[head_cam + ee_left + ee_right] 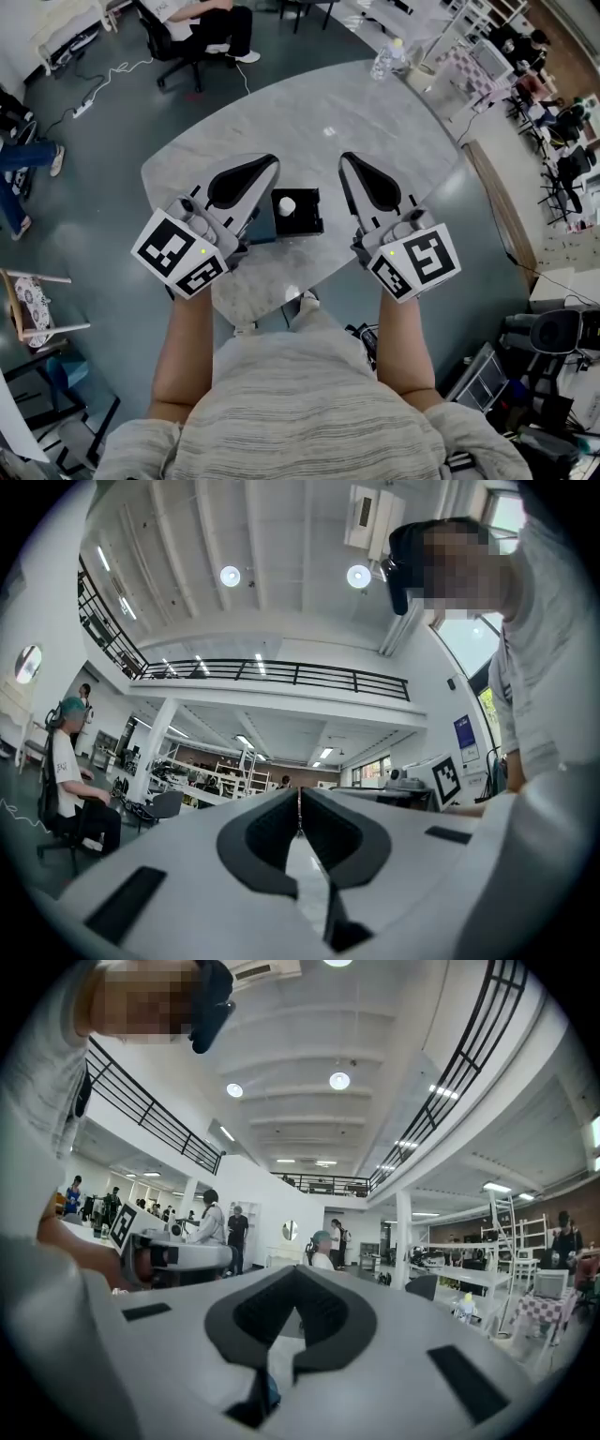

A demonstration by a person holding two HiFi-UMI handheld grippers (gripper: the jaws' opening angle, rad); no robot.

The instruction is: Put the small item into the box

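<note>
A small black box sits open on the grey marble table, between my two grippers. Inside it lies a small white item. My left gripper is held up left of the box, its jaws shut with nothing between them. My right gripper is held up right of the box, also shut and empty. Both gripper views look level across the room, so neither shows the box or the item. The right gripper view catches the left gripper from the side.
A clear water bottle and a pale cup stand at the table's far right edge. A dark blue object lies against the box's left side, partly under my left gripper. A seated person on an office chair is beyond the table.
</note>
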